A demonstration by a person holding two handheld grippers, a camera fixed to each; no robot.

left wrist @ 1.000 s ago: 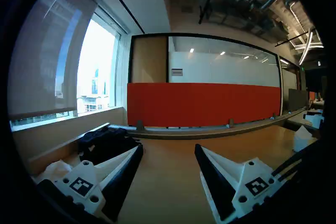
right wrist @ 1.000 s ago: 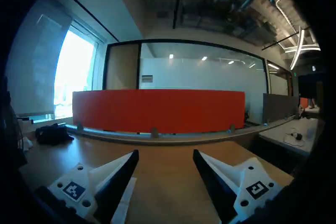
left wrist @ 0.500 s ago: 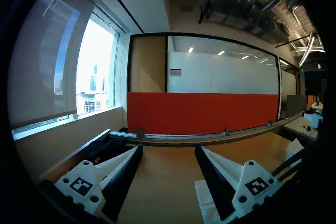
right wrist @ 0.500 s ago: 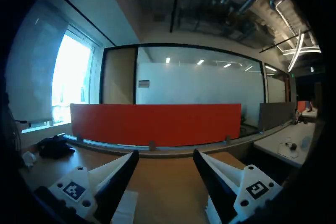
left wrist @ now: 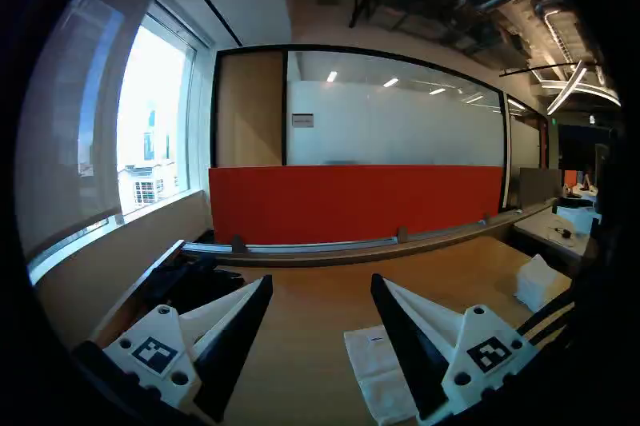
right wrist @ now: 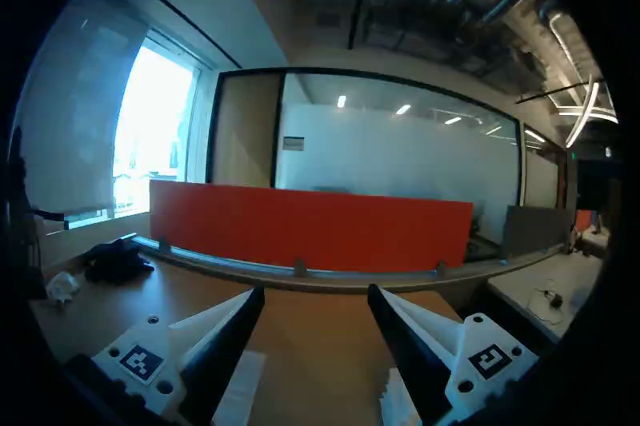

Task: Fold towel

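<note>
Left gripper (left wrist: pixel 320 286): fingers apart, over wooden desk (left wrist: pixel 312 334).
Right gripper (right wrist: pixel 316 294): fingers apart.
White towel (left wrist: pixel 374 362): flat on desk, partly beneath left gripper's right-hand finger.

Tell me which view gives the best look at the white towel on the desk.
The left gripper view: the towel lies flat on the desk, partly behind one finger. The right gripper view gives a thin white strip low down, possibly the same towel.

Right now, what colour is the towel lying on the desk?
The towel is plain white; the left gripper view shows it best.
</note>
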